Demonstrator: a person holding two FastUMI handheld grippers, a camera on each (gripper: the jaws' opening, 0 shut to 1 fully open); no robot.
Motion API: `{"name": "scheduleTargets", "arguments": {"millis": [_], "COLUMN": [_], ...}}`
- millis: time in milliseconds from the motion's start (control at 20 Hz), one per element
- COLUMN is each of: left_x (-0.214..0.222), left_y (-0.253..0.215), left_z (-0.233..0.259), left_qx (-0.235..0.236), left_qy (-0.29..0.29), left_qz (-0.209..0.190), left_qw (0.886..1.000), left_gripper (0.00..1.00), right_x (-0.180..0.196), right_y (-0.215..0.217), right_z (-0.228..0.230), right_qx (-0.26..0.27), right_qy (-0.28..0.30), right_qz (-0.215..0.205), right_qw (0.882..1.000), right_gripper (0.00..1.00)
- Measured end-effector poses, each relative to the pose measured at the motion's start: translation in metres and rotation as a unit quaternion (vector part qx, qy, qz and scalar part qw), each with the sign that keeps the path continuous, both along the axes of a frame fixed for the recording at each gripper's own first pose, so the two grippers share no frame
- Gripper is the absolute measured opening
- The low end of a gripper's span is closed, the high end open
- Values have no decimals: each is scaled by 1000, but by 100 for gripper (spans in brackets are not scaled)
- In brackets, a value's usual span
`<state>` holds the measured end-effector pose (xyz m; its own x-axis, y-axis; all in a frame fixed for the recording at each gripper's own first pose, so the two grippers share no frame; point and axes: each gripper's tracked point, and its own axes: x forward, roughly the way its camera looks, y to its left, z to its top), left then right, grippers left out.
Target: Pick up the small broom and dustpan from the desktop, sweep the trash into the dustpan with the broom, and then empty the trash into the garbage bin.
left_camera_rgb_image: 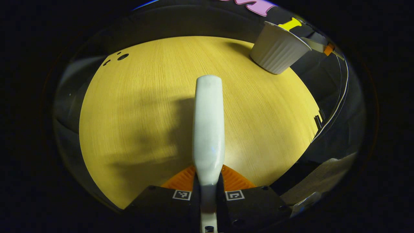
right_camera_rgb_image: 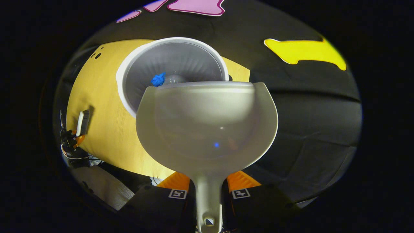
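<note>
Left claw clamped on the broom, raised over the yellow surface. Right claw gripped the dustpan by its handle, front lip at the garbage bin rim; blue trash inside the bin, at the surface's far edge.

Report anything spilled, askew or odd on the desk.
Nothing stands out. The blue scrap lies inside the bin, the dustpan is held over its rim, and no trash shows on the desk.
</note>
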<state>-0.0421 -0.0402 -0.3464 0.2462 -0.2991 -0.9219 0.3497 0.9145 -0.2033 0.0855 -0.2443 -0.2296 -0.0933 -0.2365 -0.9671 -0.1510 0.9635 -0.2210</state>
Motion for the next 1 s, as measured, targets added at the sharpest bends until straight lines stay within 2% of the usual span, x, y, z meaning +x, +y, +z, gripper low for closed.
{"name": "scheduleTargets", "arguments": {"millis": [150, 200, 250, 300, 350, 400, 600, 650, 800, 1000], "left_x": [2, 3, 4, 4, 5, 6, 10, 11, 14, 14], "left_y": [0, 0, -1, 0, 0, 0, 1, 0, 1, 1], "left_z": [1, 1, 2, 4, 5, 5, 9, 10, 12, 14], "left_qx": [6, 7, 8, 10, 14, 18, 30, 31, 41, 53], "left_qy": [-4, -6, -7, -7, -9, -9, -11, -12, -12, -9], "left_qz": [1, 2, 3, 4, 4, 5, 10, 11, 14, 21], "left_qw": [1000, 1000, 1000, 1000, 1000, 1000, 999, 999, 999, 998], "left_gripper": [22, 24, 24, 24, 24, 24, 22, 24, 22, 24], "right_x": [0, -3, -5, -5, -6, -10, -28, -34, -57, -92], "right_y": [-3, -1, 3, 4, 7, 14, 32, 38, 62, 116], "right_z": [2, 7, 12, 17, 23, 33, 64, 71, 86, 75], "right_qx": [5, 9, 17, 30, 45, 59, 98, 104, 123, 171], "right_qy": [-15, -29, -45, -62, -79, -97, -158, -168, -193, -191], "right_qz": [13, 15, 12, 5, -3, -9, -6, -1, 18, 49], "right_qw": [1000, 999, 999, 998, 996, 994, 983, 980, 973, 965], "right_gripper": [35, 35, 40, 35, 31, 35, 35, 35, 35, 35]}}
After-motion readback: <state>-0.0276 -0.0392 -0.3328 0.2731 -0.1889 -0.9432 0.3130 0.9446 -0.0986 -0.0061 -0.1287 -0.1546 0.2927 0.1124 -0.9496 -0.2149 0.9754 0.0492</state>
